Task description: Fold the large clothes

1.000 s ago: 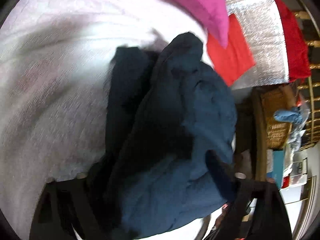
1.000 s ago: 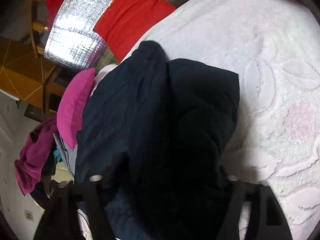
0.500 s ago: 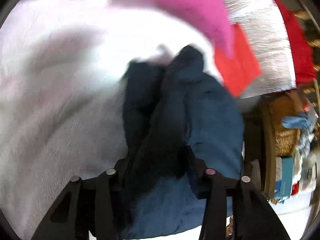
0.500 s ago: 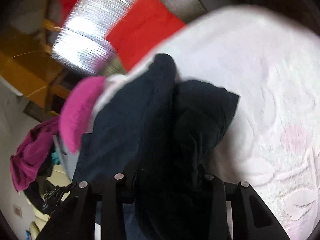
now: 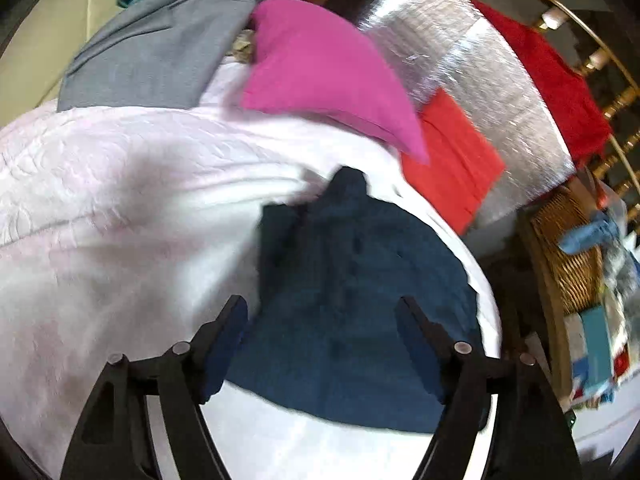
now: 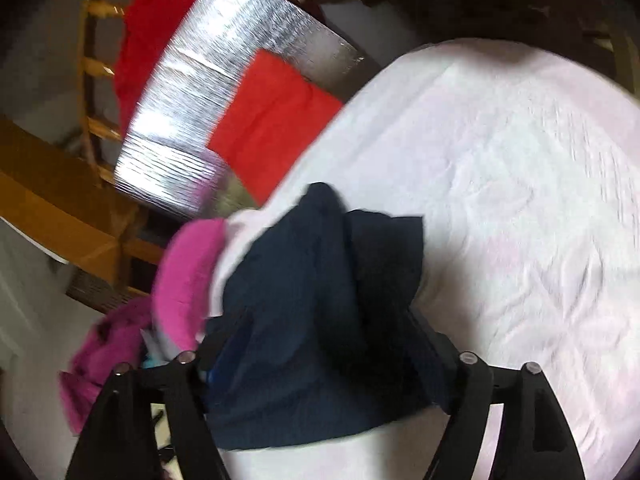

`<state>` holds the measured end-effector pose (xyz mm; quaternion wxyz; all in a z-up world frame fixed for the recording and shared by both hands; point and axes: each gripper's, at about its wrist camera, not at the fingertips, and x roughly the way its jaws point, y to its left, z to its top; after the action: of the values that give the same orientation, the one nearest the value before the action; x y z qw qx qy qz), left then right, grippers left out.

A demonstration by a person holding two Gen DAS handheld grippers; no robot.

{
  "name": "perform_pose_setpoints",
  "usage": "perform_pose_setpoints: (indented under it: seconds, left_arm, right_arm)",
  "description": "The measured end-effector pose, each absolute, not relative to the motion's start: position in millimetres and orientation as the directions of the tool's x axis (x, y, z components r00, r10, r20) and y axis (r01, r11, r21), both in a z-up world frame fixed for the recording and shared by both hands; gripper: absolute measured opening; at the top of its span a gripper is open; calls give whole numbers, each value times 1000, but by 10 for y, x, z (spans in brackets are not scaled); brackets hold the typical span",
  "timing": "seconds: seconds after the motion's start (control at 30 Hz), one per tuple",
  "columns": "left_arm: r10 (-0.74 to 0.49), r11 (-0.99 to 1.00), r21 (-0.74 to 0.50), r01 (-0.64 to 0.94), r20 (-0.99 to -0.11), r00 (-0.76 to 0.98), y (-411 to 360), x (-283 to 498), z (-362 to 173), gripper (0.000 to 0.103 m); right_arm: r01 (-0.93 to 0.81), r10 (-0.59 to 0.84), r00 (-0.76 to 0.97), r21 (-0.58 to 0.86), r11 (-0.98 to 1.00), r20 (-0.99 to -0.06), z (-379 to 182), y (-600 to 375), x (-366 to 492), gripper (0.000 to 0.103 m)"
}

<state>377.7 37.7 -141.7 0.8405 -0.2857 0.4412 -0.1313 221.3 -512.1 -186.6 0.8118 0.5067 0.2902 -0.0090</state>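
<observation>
Both the left gripper [image 5: 320, 320] and right gripper [image 6: 320, 340] are opening, releasing the folded dark navy fabric garment [image 5: 352, 300] onto the pale quilted bedspread [image 5: 120, 200]; next, likely set it aside.

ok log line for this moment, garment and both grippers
garment: navy garment bunched on white bedspread | left gripper: opening, pads clear of cloth | right gripper: opening, cloth between fingers

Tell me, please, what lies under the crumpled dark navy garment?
The crumpled dark navy garment lies on a pale pink quilted bedspread, which shows all around it. The part directly beneath is covered, so anything else under there cannot be seen.
</observation>
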Motion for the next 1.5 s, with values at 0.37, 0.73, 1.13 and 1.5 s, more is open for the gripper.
perform_pose_setpoints:
  seconds: [0.37, 0.73, 1.13, 1.5]
  left_arm:
    - [-659, 596, -761, -254, -645, 387, 298, 3261, -2421, 79]
    - [-686, 392, -860, -326, -509, 520, 493, 3697, -2698, 79]
    - [-642, 486, -868, -103, -434, 632, 369, 3698, -2263, 25]
    - [-644, 496, -811, -309, -583, 496, 551, 3775, -2640, 55]
  right_arm:
    - [336, 453, 750, 867, 368, -483, -2306, -4386, 2105, 85]
    - [442, 353, 775, 848, 290, -525, -2744, -4494, 2603, 85]
    - [350, 212, 829, 777, 523, -517, -2246, -4407, 2659, 33]
    - [459, 345, 742, 810, 365, -575, -2644, -4610, 2623, 60]
